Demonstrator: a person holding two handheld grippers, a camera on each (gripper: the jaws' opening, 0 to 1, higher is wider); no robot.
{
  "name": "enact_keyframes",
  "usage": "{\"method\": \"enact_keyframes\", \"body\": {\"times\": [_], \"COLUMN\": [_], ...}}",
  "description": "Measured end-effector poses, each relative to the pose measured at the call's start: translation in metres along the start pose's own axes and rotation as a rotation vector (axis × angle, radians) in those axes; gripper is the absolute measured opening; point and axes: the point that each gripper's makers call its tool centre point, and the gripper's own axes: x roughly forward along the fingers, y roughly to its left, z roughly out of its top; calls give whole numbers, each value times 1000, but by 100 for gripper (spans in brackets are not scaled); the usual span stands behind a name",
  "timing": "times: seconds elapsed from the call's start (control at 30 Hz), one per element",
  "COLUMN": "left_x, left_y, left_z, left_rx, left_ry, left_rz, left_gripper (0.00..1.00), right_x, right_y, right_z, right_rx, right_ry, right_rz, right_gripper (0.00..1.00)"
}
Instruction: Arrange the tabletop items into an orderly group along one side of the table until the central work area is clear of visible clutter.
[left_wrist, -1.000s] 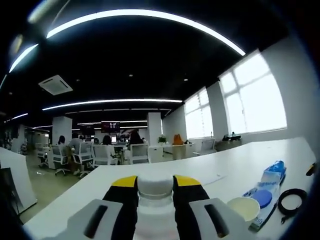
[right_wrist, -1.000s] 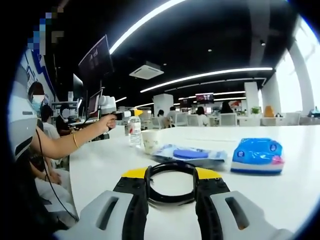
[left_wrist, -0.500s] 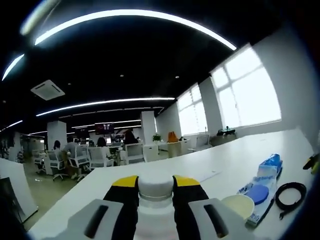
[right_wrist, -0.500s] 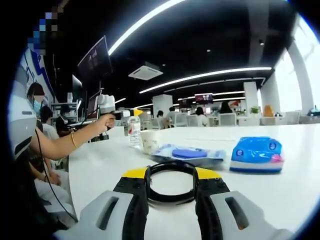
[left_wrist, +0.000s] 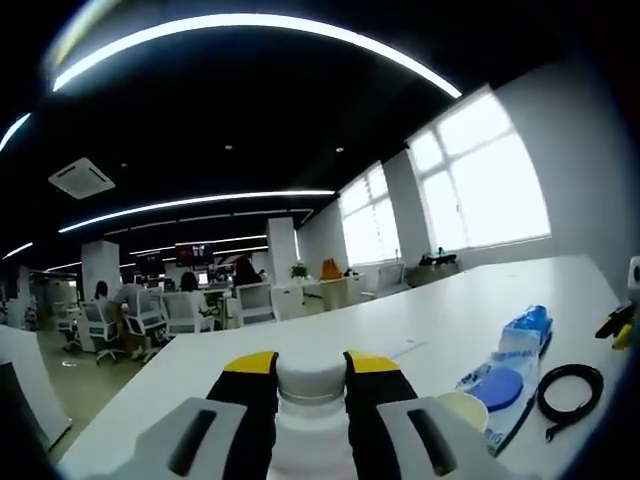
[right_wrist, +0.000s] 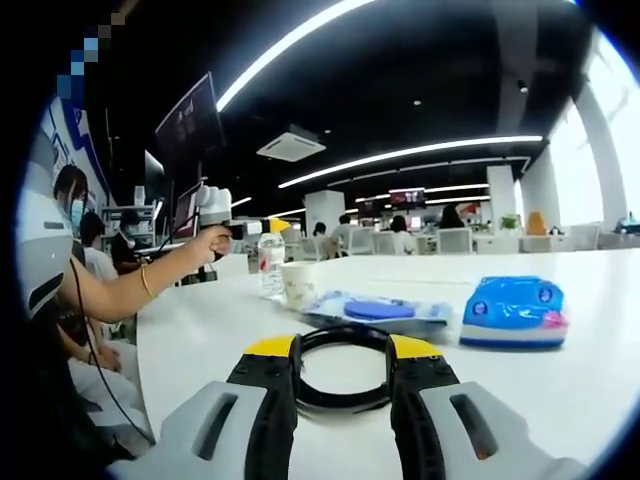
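Now my left claw (left_wrist: 310, 400) pinching the bottle (left_wrist: 311, 372) by its cap, my right claw (right_wrist: 342, 385) clamped around the black cable loop (right_wrist: 342, 352) on the white desk (right_wrist: 560, 390), paper cup (right_wrist: 298, 283) nearby.

cup (right_wrist: 297, 283) beside bottle (right_wrist: 269, 263), pouch (right_wrist: 378, 311) apparently touching

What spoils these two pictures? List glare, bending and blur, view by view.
Left gripper view: the windows blow out to white, the ceiling light strips bend into arcs, and the bottle between the jaws is soft from closeness. Right gripper view: the table glares pale, the strips curve, and the cable stays fairly sharp.
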Motion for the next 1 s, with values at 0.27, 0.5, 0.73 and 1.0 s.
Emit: {"method": "enact_keyframes", "body": {"times": [0.27,0.5,0.73,1.0], "left_x": [1,3,0,-1], "left_y": [-14,-27,-33,-36], "left_z": [3,7,9,10], "left_rx": [-49,-38,-64,-71], "left_ry": [2,-1,-7,-7], "left_rz": [-30,-51,-58,-50], "left_gripper": [23,23,23,23], "right_x": [-2,-8,-12,-16], "right_y": [0,-3,-6,-6], "right_z": [1,3,1,5], "right_rx": [-1,-2,5,5], "right_ry": [-7,-20,-22,-40], "right_rz": [0,-11,-21,-25], "right_gripper": [32,31,30,31]}}
